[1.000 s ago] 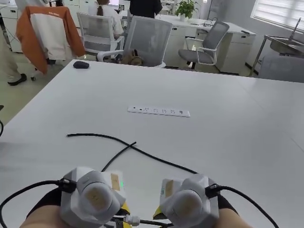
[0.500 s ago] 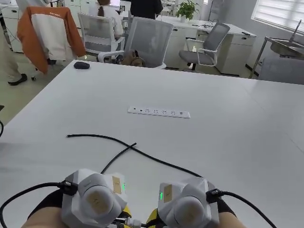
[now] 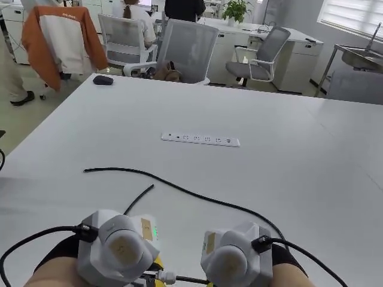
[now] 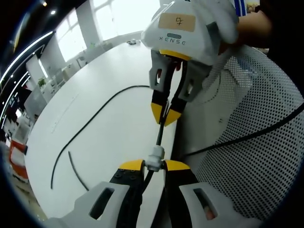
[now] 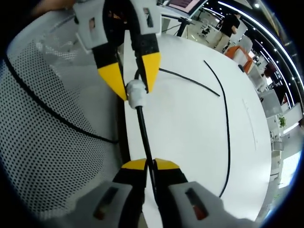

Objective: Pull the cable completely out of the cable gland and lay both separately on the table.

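Observation:
A white cable gland (image 4: pixel 155 158) sits between the yellow jaw tips of my left gripper (image 4: pixel 154 166), which is shut on it. A black cable (image 5: pixel 141 124) runs out of the gland (image 5: pixel 135 93) into my right gripper (image 5: pixel 150 165), which is shut on it a short way off. In the head view both grippers are at the near table edge, left gripper (image 3: pixel 157 276) and right gripper (image 3: pixel 206 282), with the gland (image 3: pixel 165 277) between them. The long cable (image 3: pixel 114 170) curves over the white table (image 3: pixel 287 155); a short free end (image 3: pixel 139 197) lies nearer me.
A white power strip (image 3: pixel 200 139) lies mid-table and a dark mouse (image 3: pixel 103 80) sits at the far left edge. Office chairs (image 3: pixel 185 51), an orange jacket (image 3: pixel 60 39) on one, and people stand beyond the far edge.
The short free cable end has slid back toward me and no longer crosses the long run. The long run has swung right. Both grippers stay close together at the near edge.

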